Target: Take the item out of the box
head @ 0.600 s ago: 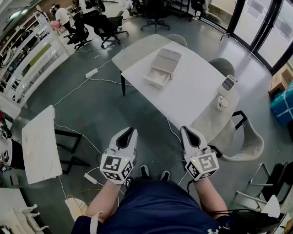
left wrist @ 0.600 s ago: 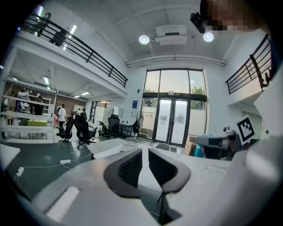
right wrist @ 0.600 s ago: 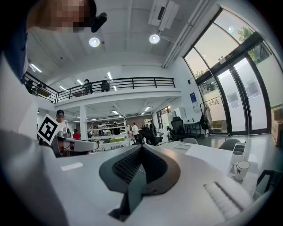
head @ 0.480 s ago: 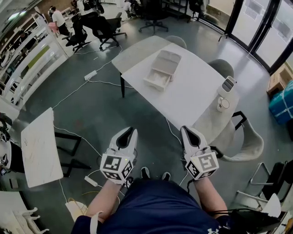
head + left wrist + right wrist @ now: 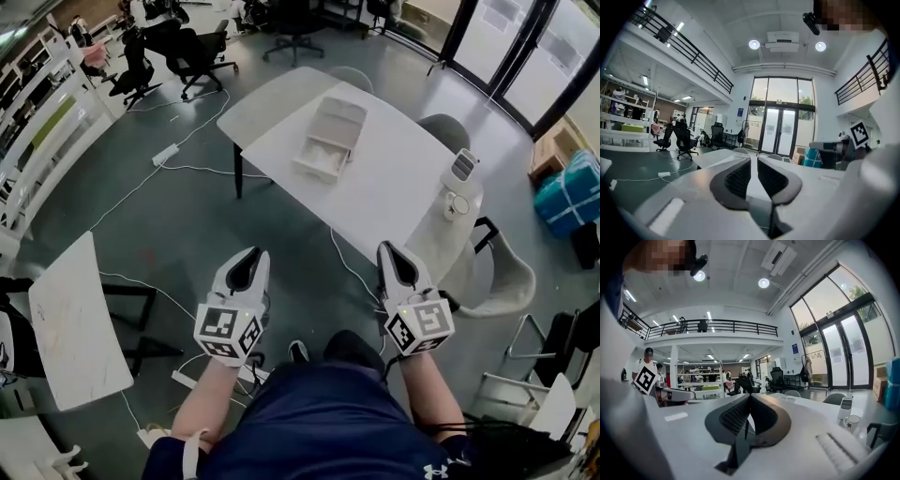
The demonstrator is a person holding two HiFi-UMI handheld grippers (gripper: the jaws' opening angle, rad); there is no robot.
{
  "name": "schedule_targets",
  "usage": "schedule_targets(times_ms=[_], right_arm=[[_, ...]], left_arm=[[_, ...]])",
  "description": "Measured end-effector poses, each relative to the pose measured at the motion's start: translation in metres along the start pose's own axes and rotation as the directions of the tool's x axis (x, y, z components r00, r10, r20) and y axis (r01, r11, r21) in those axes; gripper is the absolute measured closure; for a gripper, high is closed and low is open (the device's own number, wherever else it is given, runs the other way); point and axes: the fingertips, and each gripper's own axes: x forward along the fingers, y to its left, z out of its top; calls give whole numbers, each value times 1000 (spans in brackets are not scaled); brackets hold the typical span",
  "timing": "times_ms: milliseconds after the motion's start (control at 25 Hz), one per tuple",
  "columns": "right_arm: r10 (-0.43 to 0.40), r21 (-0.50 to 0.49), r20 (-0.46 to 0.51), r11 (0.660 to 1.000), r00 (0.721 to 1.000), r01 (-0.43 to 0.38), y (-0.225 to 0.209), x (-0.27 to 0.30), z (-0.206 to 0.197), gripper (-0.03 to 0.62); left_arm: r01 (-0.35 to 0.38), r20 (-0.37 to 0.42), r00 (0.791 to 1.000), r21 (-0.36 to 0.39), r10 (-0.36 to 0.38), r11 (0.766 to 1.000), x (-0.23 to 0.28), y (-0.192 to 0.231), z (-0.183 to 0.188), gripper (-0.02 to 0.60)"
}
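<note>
A wide hall with a grey floor (image 5: 187,216) takes up the head view, with glass doors (image 5: 525,56) at the far right, white shelving (image 5: 37,122) along the left and black office chairs (image 5: 202,56) at the back. In the middle stands a long white counter (image 5: 394,187) with a grey chair (image 5: 506,281) at its near right corner. A smaller white table (image 5: 75,323) stands well apart at the lower left.

The box (image 5: 328,141) lies open on the far left part of the counter, lid folded back. Something pale fills its near half, too small to make out. A white device (image 5: 463,167) and a cup (image 5: 457,205) sit just beside each other at the counter's right edge.

Both tools are held low over the floor, well short of the counter. The left hand-held gripper (image 5: 754,161) has a narrow gap between its jaws and holds nothing. The right hand-held gripper (image 5: 750,397) has its jaw tips pressed together, also empty.
</note>
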Motion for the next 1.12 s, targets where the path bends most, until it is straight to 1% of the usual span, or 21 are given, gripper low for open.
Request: schedule_targets(times_ms=[80,240,360,480,640,840,1000,1120], right_arm=[[-13,6,-17,1000,1000,13,1,7,-4,591],[-8,9,-54,1000,999,8,4,29,-17,591],[12,32,-76,999,997,-9,-1,57,-27,591],[45,56,-86,998,995,-41,-6,95,-34,591],[104,78,-98,992,990,-96,-16,149,-38,591],[163,89,-106,984,981,-154,-36,211,-30,591],[188,90,-110,980,976,-178,-55,247,-24,591],[186,96,-116,980,976,-176,-72,265,-24,591]], left_arm=[[2,-11,1000,-12,-2,1000,1,10,-3,534],[-8,-35,999,-38,7,999,12,31,-13,534],[-21,-58,998,-47,18,999,28,46,-18,534],[-46,-78,996,-38,43,998,48,65,-18,534],[-91,-97,991,-17,89,996,81,92,-9,534],[-132,-110,985,-14,130,991,128,114,7,534],[-142,-110,984,-17,139,990,167,122,15,534],[-138,-104,985,-15,136,990,190,123,22,534]])
